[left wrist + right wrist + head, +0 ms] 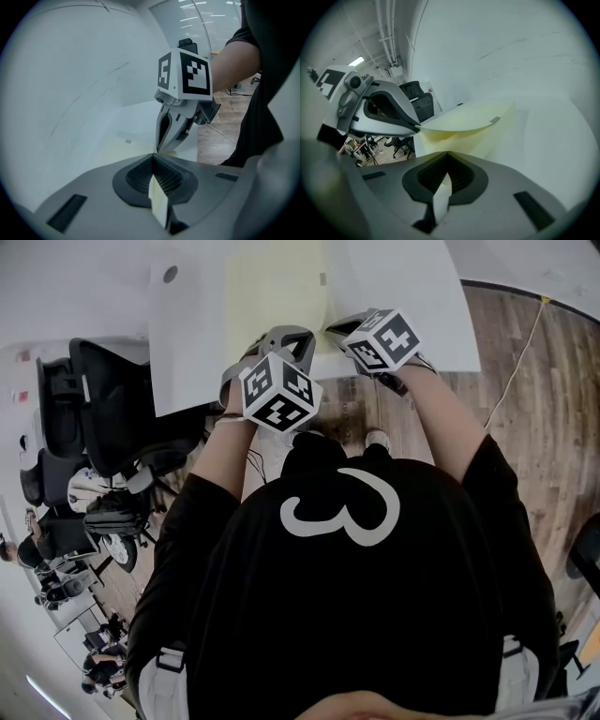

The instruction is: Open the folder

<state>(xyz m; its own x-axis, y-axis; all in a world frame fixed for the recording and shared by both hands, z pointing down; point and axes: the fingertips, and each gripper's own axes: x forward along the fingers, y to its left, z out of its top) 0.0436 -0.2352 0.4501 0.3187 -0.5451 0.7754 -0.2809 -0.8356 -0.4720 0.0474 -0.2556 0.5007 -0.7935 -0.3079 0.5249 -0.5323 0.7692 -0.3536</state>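
Observation:
A pale yellow folder (277,287) lies on the white table (187,343), with its near edge at the table's front. My left gripper (302,345) is shut on the folder's upper cover (464,117) and holds that corner raised, so the cover curves up off the lower leaf. A strip of the sheet (158,201) shows between its pads. My right gripper (336,330) sits just to the right, shut on a pale leaf (439,199) of the same folder. In the left gripper view the right gripper (159,150) stands tip to tip with my left gripper (153,156).
Black office chairs (103,399) stand left of the table, close to its edge. Wooden floor (525,418) with a thin yellow cable (521,351) lies to the right. A round hole (170,275) marks the tabletop. The person's arms and torso fill the foreground.

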